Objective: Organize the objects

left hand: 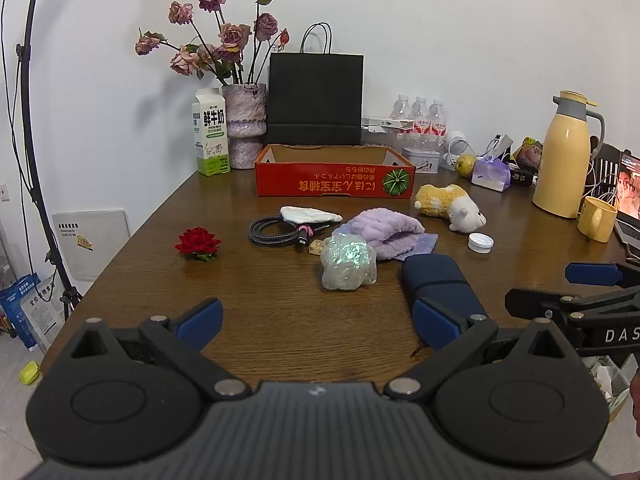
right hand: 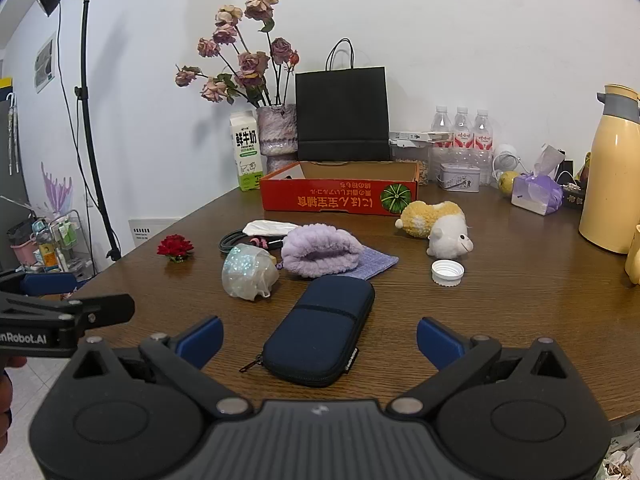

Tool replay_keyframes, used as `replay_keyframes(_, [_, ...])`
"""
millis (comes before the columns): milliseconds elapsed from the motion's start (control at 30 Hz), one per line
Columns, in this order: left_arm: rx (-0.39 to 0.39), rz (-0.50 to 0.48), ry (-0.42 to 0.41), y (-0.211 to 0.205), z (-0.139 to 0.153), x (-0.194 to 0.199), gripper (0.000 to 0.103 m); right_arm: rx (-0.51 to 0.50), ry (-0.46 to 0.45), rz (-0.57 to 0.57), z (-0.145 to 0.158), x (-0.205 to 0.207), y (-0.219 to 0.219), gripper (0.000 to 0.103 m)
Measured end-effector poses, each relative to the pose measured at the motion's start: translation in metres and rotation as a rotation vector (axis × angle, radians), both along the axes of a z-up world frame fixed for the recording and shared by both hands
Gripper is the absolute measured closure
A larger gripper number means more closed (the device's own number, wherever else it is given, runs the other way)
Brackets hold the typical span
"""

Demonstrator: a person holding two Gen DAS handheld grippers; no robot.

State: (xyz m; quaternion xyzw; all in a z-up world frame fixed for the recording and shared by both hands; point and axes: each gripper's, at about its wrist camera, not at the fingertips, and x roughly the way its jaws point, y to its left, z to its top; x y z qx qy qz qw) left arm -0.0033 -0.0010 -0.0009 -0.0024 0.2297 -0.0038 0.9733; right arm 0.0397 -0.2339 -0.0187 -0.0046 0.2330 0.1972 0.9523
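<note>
Both grippers' fingers apart, navy case (right hand: 320, 334) btwn right's

The pouch (right hand: 320, 336) lies on the table (right hand: 500, 320), the box (right hand: 340, 196) behind.

On the desk (right hand: 500, 300) lie one navy zip case (right hand: 322, 332), one plush sheep (right hand: 438, 226), one white bottle cap (right hand: 447, 272), one red fabric rose (right hand: 175, 247), one red cardboard tray (right hand: 340, 196), one milk carton (right hand: 245, 150), three water bottles (right hand: 462, 130) and one yellow thermos jug (right hand: 614, 168).
</note>
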Motion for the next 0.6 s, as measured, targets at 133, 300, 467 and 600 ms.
replay_keyframes(133, [-0.007,-0.003,-0.002,-0.0001,-0.0001,-0.0015,0.000,-0.001,0.000,-0.001,-0.0006,0.0008,-0.0004,0.000])
replay_keyframes(300, [-0.009,-0.004,-0.003,0.0005,-0.0006,-0.0024,0.000,-0.001,0.000,-0.001,-0.0005,0.0010,-0.0004,0.000])
replay_keyframes(467, [-0.013,-0.003,0.005,0.0011,-0.0019,-0.0013,0.000,-0.001,0.000,-0.002,-0.0006,0.0005,-0.0003,0.000])
replay_keyframes(600, [-0.014,-0.003,0.005,0.0016,-0.0028,-0.0016,0.000,-0.001,0.000,-0.001,-0.0012,0.0008,-0.0001,0.000])
